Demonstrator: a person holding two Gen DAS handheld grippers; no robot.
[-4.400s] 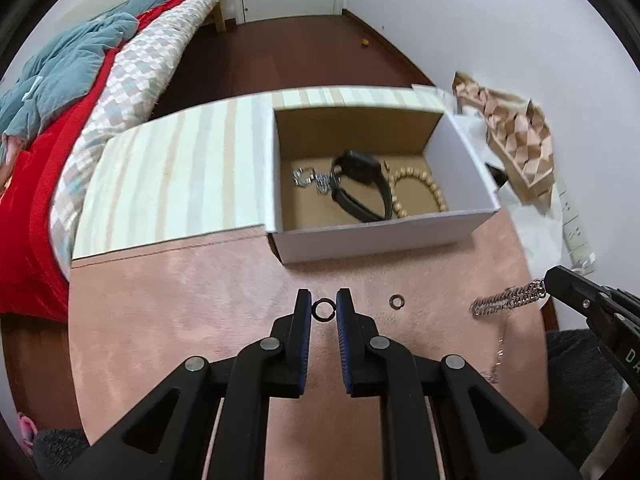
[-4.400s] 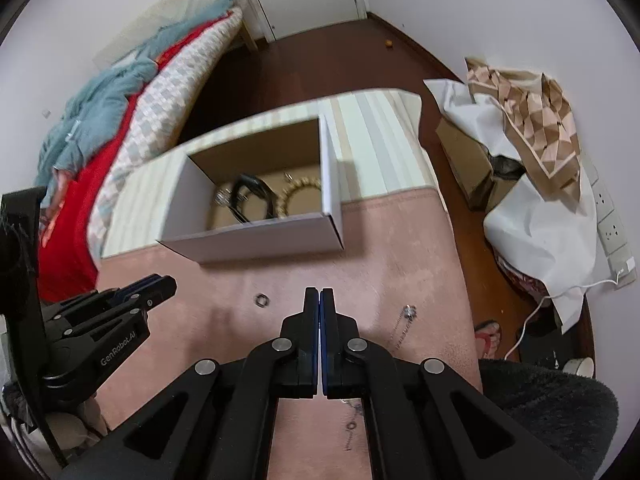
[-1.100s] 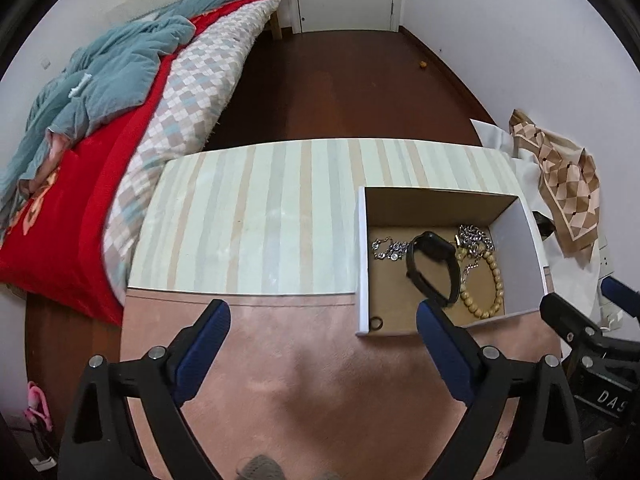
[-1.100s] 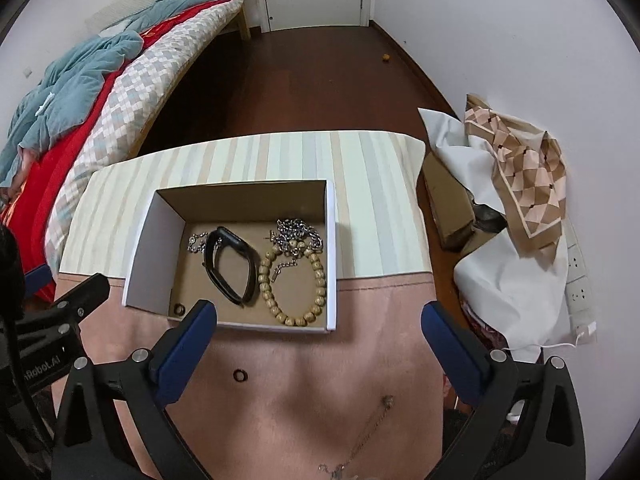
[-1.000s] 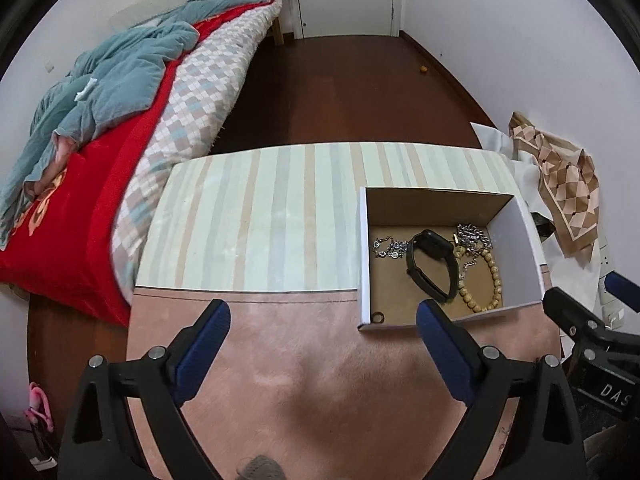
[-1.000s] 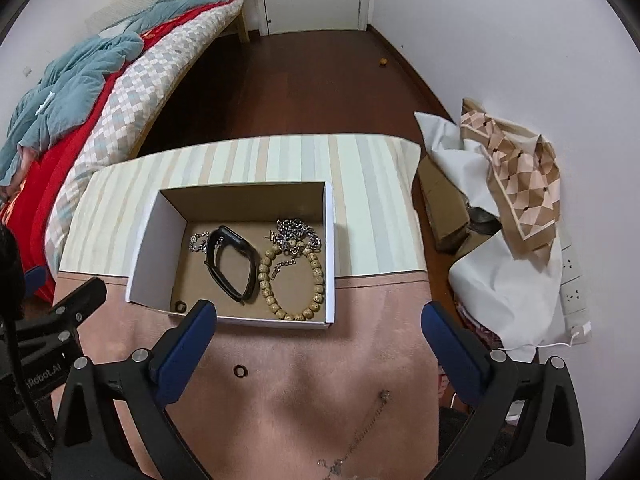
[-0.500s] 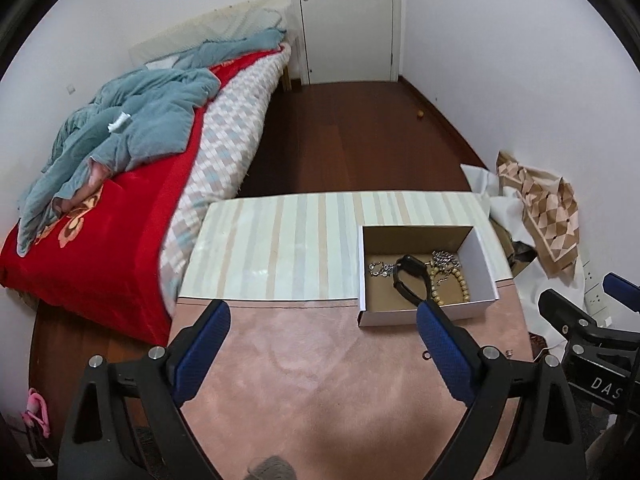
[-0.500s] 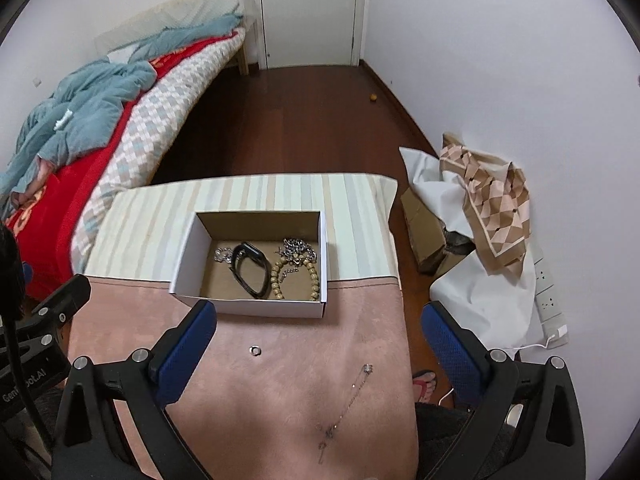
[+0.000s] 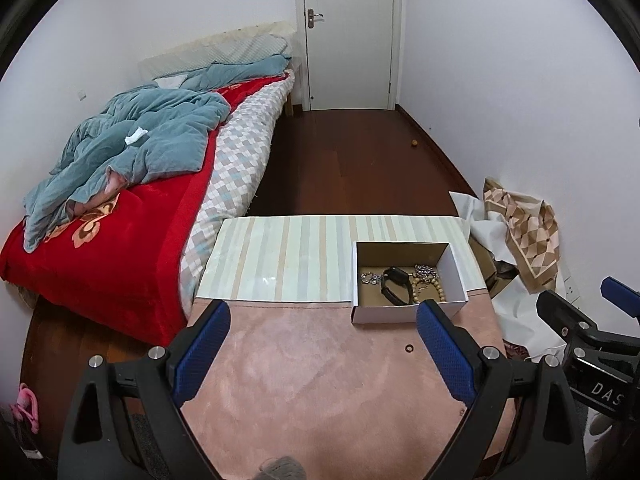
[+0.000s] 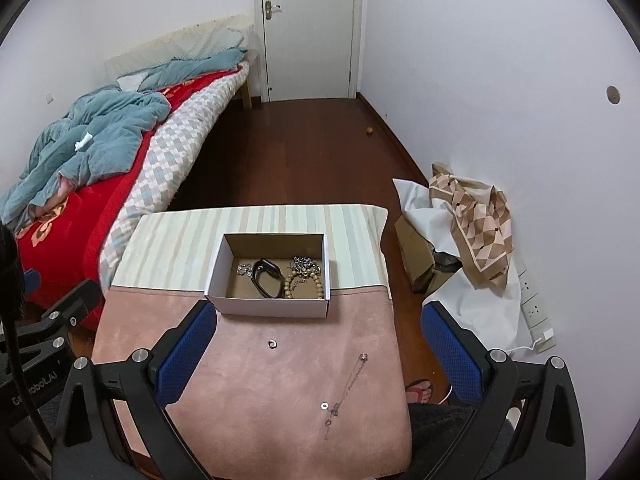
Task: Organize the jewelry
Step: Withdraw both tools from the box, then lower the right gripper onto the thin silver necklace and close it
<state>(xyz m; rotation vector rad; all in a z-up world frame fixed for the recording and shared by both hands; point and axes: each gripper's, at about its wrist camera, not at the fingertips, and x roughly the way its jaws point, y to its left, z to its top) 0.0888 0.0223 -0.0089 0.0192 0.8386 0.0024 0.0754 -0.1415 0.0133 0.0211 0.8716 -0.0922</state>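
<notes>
A white cardboard box (image 10: 272,306) (image 9: 408,314) stands on the table and holds a black band (image 10: 266,278), a wooden bead bracelet (image 10: 316,280) and silver chains (image 10: 306,265). A small ring (image 10: 272,344) (image 9: 409,348) lies on the pink mat in front of the box. A thin silver necklace (image 10: 346,390) lies on the mat to the right, with another small ring (image 10: 324,405) beside it. My left gripper (image 9: 322,344) and right gripper (image 10: 318,350) are both wide open and empty, held high above the table's near side.
The table has a pink mat (image 10: 248,380) in front and a striped cloth (image 10: 260,224) behind. A bed (image 9: 120,184) stands at the left. Bags and a patterned cloth (image 10: 476,216) lie on the floor at the right by the wall.
Both grippers have risen and pulled back from the table, so the box and jewelry look smaller. Both stay wide open. The jewelry has not moved.
</notes>
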